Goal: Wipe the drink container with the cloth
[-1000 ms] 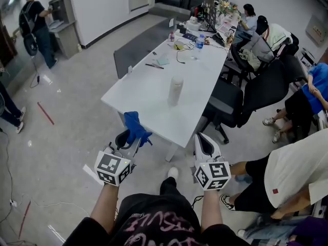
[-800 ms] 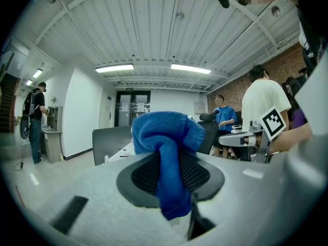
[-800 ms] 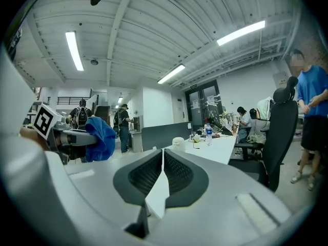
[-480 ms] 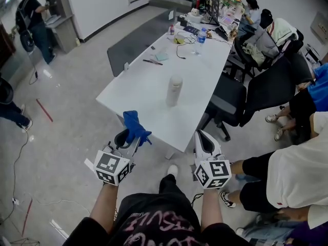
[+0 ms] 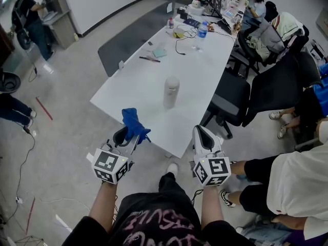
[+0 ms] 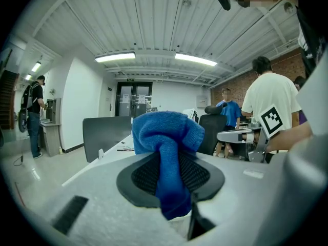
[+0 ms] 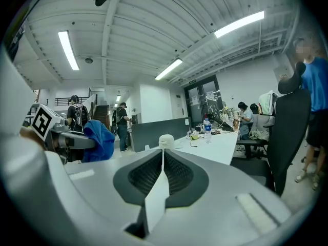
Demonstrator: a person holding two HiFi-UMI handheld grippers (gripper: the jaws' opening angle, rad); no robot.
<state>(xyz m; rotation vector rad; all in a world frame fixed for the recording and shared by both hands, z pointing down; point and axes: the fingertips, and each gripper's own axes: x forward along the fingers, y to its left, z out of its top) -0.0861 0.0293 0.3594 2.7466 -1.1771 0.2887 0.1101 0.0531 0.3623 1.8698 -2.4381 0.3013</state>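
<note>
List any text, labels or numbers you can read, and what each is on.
No text reads clearly.
Pink lettering on the black shirt: upside down, partly cut off, unreadable.
Water bottle label: too small.
Marker cubes: square patterns, no words.
Drink container: no print visible.

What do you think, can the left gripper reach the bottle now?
Probably not yet: the left gripper, shut on the cloth, is by the table's near edge, the bottle farther in. Nothing blocks the way.

1 cloth [image 5: 134,125]; 1 drink container [image 5: 170,91]
</note>
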